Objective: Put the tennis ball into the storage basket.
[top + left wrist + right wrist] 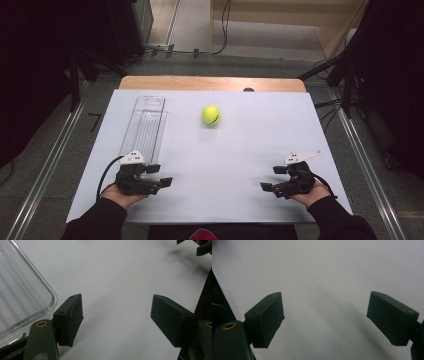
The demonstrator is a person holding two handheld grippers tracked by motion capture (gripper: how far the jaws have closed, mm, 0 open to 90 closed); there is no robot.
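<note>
- Nearest, the left gripper (161,175) rests on the white table (225,165), jaws spread, gripping nothing.
- Opposite, the right gripper (272,178) sits likewise spread and unladen.
- Just beyond the left one lies a clear ribbed plastic tray (145,125).
- Farther off sits a yellow-green tennis ball (211,114), well apart from both.

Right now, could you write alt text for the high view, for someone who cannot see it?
A person's two hands rest on a white table, each holding a black gripper with open fingers: left gripper, right gripper. A yellow-green ball lies farther off; a clear tray lies at the left.
</note>
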